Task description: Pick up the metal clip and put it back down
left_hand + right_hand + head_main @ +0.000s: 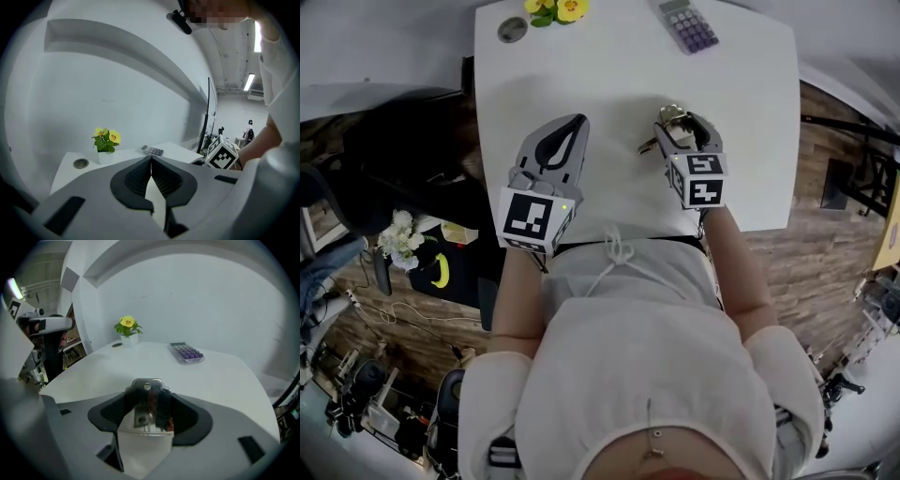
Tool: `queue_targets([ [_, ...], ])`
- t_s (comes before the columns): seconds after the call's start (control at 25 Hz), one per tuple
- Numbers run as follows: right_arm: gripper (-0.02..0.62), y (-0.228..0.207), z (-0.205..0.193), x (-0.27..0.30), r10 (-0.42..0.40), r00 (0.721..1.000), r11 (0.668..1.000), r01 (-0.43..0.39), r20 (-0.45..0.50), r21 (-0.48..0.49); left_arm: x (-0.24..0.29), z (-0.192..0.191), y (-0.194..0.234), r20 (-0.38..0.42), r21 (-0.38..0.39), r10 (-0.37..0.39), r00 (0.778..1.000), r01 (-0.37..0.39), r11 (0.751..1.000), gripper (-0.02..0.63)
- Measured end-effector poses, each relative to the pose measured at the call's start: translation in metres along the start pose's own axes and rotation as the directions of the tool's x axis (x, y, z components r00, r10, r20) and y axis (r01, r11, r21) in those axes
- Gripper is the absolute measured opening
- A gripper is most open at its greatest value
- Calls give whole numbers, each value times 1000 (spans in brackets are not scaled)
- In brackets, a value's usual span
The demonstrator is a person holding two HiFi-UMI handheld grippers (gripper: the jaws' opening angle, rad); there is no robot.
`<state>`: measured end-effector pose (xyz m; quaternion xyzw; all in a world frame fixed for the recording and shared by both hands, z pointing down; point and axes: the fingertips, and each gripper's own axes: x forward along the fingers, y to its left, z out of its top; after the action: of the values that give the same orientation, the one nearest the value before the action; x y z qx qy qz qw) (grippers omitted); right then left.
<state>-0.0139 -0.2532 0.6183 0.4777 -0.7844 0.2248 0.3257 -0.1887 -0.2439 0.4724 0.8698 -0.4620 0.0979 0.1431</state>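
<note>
The metal clip (667, 120) is a shiny binder-type clip, held over the white table (750, 112) right of centre. My right gripper (681, 122) is shut on it. In the right gripper view the clip (147, 392) sits upright between the two dark pads (186, 414), its looped handle pointing forward. Whether it touches the tabletop I cannot tell. My left gripper (577, 120) rests to the left of it over the table, apart from the clip. Its jaws are shut with nothing between them, and the tips meet in the left gripper view (151, 162).
A calculator with purple keys (687, 23) lies at the far right of the table. A small pot of yellow flowers (555, 9) and a round cable grommet (513, 30) are at the far left edge. The person's torso is against the near edge.
</note>
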Motion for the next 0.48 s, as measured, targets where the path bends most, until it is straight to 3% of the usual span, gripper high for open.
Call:
queue_targets([
  [0.48, 301, 0, -15, 15, -47, 997, 999, 47, -63, 3, 9, -7, 3, -20, -12, -19, 1000, 18, 1000, 18],
])
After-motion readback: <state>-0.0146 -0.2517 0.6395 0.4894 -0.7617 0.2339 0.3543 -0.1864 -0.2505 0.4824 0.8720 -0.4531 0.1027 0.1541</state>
